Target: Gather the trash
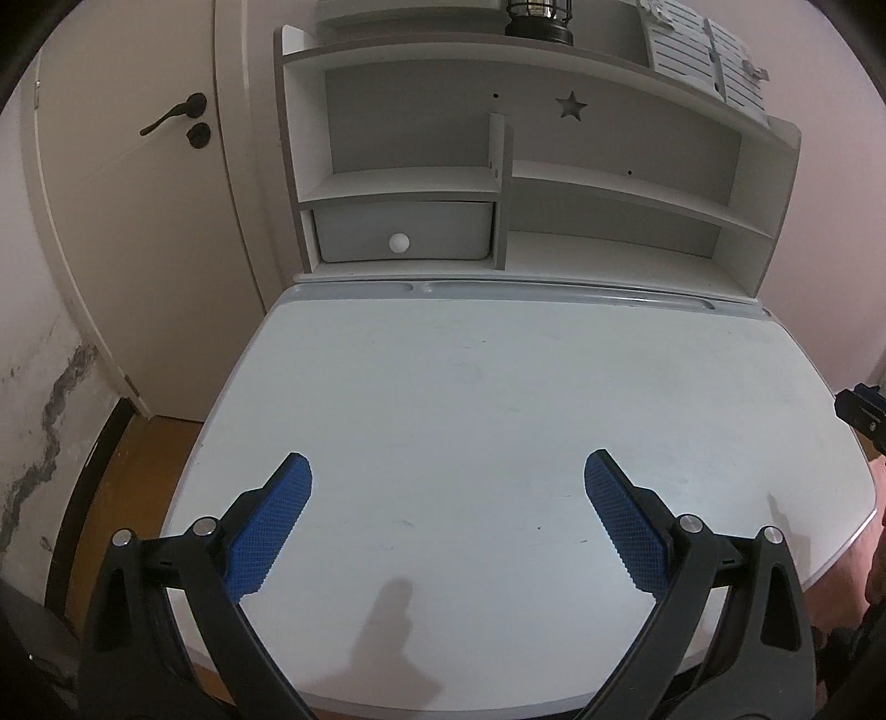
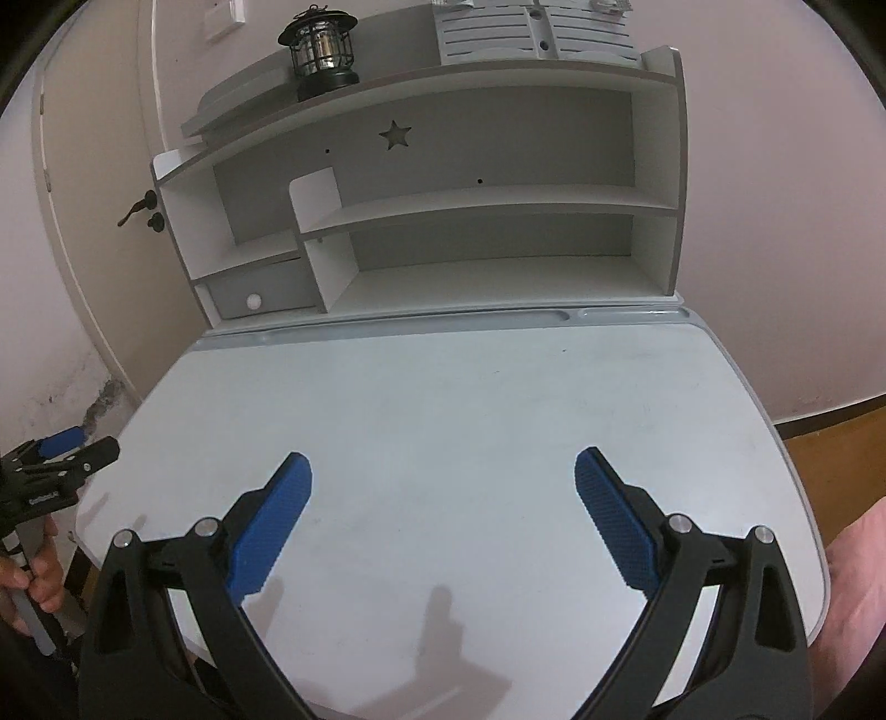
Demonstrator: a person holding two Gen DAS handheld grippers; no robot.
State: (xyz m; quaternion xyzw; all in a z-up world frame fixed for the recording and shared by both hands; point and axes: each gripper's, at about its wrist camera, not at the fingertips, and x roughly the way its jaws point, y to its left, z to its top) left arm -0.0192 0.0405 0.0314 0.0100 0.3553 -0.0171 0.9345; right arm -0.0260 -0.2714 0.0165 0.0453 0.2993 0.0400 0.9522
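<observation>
No trash shows in either view. My left gripper hangs open over the near half of the white desk top, with nothing between its blue pads. My right gripper also stands open above the same desk top, holding nothing. In the right wrist view the left gripper shows at the desk's left edge, held by a hand. The right gripper's tip peeks in at the right edge of the left wrist view.
A white shelf unit stands at the back of the desk, with a closed drawer and a round knob. A black lantern and grey slatted organisers sit on its top. A door lies to the left.
</observation>
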